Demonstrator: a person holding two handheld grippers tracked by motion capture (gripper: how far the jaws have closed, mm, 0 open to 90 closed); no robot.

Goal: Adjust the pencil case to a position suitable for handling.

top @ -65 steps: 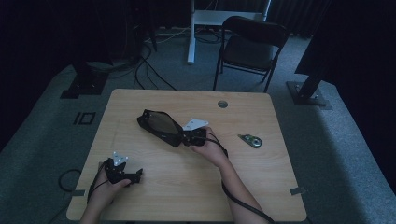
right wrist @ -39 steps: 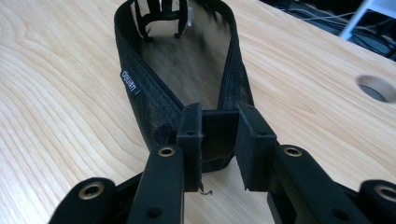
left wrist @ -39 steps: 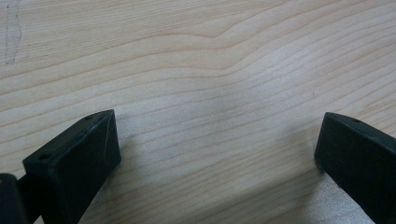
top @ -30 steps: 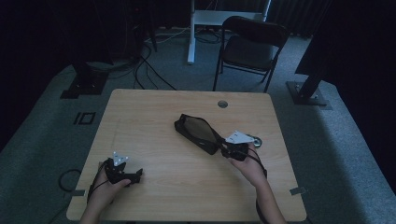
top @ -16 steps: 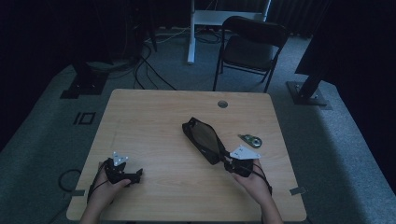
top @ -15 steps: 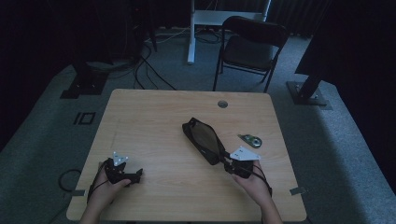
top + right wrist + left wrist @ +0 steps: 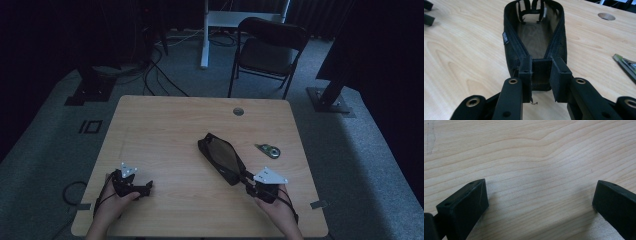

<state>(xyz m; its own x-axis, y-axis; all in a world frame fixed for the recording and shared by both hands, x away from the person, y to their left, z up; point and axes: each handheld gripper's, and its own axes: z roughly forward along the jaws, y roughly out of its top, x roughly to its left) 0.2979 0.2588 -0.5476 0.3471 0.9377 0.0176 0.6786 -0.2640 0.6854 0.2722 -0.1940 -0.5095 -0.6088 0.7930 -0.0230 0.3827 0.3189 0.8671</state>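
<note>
A black mesh pouch (image 7: 220,157) lies open-topped on the wooden table (image 7: 165,125), right of centre and slanting toward the near right. My right gripper (image 7: 246,179) is at its near end. In the right gripper view the right gripper (image 7: 541,75) is shut on the pouch (image 7: 536,32), its two pads pinching the end wall. My left gripper (image 7: 146,187) rests at the near left of the table, held by a hand. The left gripper (image 7: 540,200) stands open over bare wood, with nothing between its fingers (image 7: 466,202).
A small green and grey tool (image 7: 268,149) lies just right of the pouch, the same tool (image 7: 627,65) at the right edge of the right gripper view. A round cable hole (image 7: 238,111) sits near the far edge. A folding chair (image 7: 267,50) stands beyond the table.
My right gripper has dragged the pouch from the table's centre-left to the right and toward the near edge. The left gripper has stayed put.
</note>
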